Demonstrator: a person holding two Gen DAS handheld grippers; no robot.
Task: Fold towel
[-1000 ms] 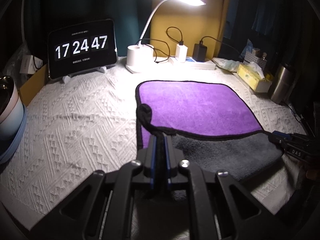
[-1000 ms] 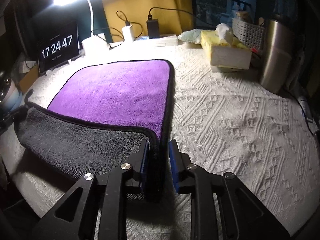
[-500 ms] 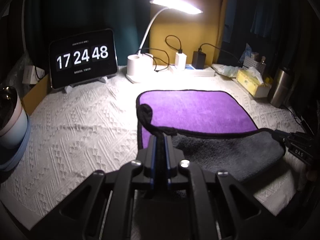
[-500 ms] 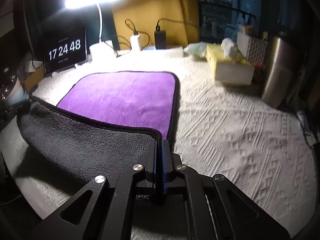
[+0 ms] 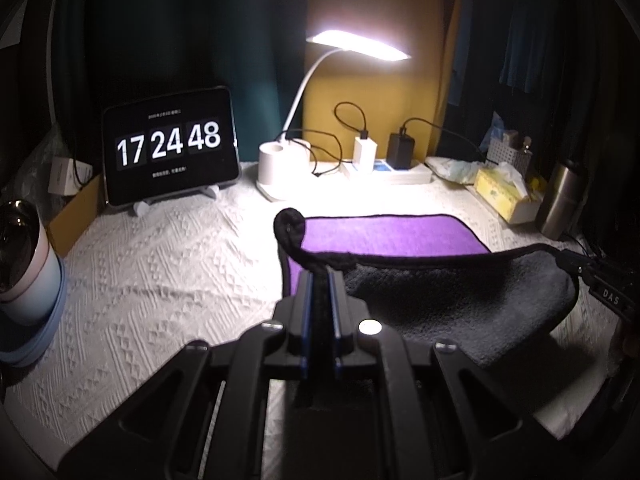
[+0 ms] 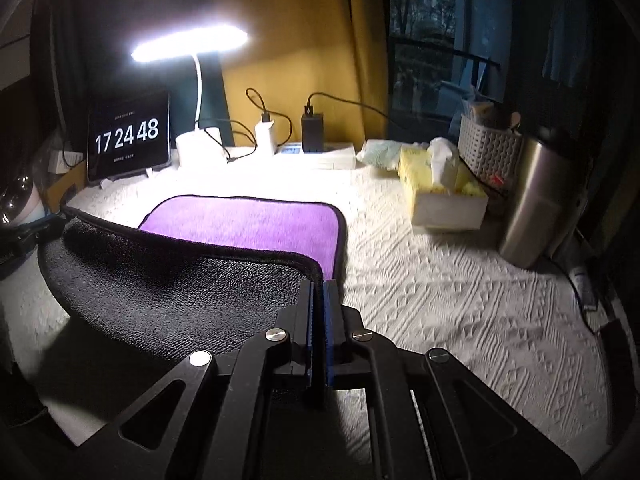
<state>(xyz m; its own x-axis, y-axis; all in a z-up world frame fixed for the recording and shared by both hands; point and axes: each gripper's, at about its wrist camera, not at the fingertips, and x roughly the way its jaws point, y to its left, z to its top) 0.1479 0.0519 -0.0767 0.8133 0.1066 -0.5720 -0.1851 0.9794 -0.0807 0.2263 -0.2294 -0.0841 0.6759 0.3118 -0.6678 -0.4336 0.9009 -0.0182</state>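
Note:
The towel [image 5: 384, 236] is purple on top and grey underneath, with a black hem. It lies on the white textured cloth, and its near edge is lifted so the grey underside [image 5: 452, 300] faces me. My left gripper [image 5: 320, 276] is shut on the towel's near left corner, whose hem loop [image 5: 289, 224] sticks up. My right gripper [image 6: 318, 284] is shut on the near right corner and also shows at the right in the left wrist view [image 5: 592, 276]. The towel also shows in the right wrist view [image 6: 248, 224].
At the back stand a tablet clock [image 5: 170, 146], a lit desk lamp [image 5: 280, 164] and chargers on a power strip [image 5: 392, 168]. A tissue box [image 6: 440, 192], steel flask [image 6: 532, 208] and basket [image 6: 488, 152] stand at the right. A cup [image 5: 24, 264] stands at the left.
Both grippers have lifted the towel's near edge higher and carried it toward the far edge. More grey underside shows and less purple. The right gripper closed fully on its corner.

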